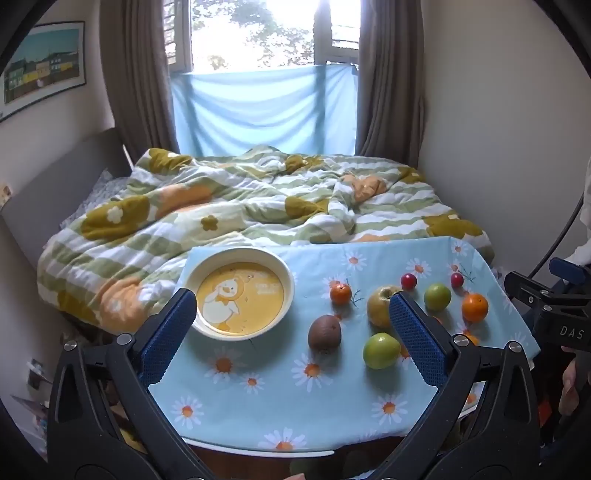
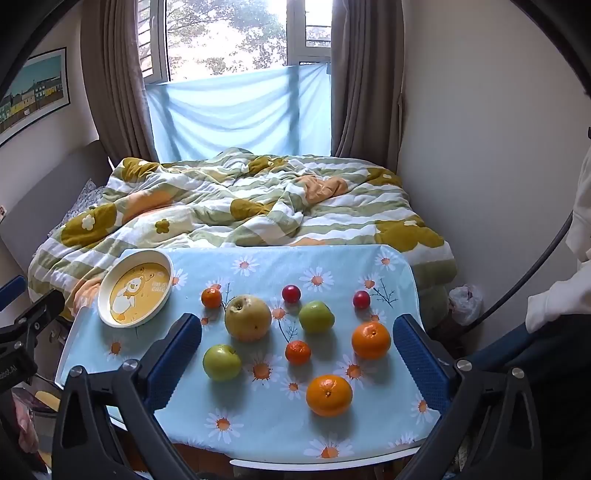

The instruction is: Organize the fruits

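Behind the small table (image 2: 258, 417) with its daisy-print cloth lies a rumpled bed (image 2: 240, 206) under a curtained window (image 2: 229, 33). Fruit is scattered loose on the cloth, none of it in the yellow duck plate (image 1: 240, 295) at the table's far left corner.

Only the left wrist view shows a brown kiwi (image 1: 324, 333), between the plate and a green apple (image 1: 381, 350). Only the right wrist view shows a large orange (image 2: 328, 395) near the front edge and a small tangerine (image 2: 297, 352) behind it; in the left view that patch seems hidden behind a finger.

Both views show the yellow pear (image 2: 248, 317).

The left gripper (image 1: 291, 314) and the right gripper (image 2: 297, 339) hang above the table, jaws spread wide, holding nothing.
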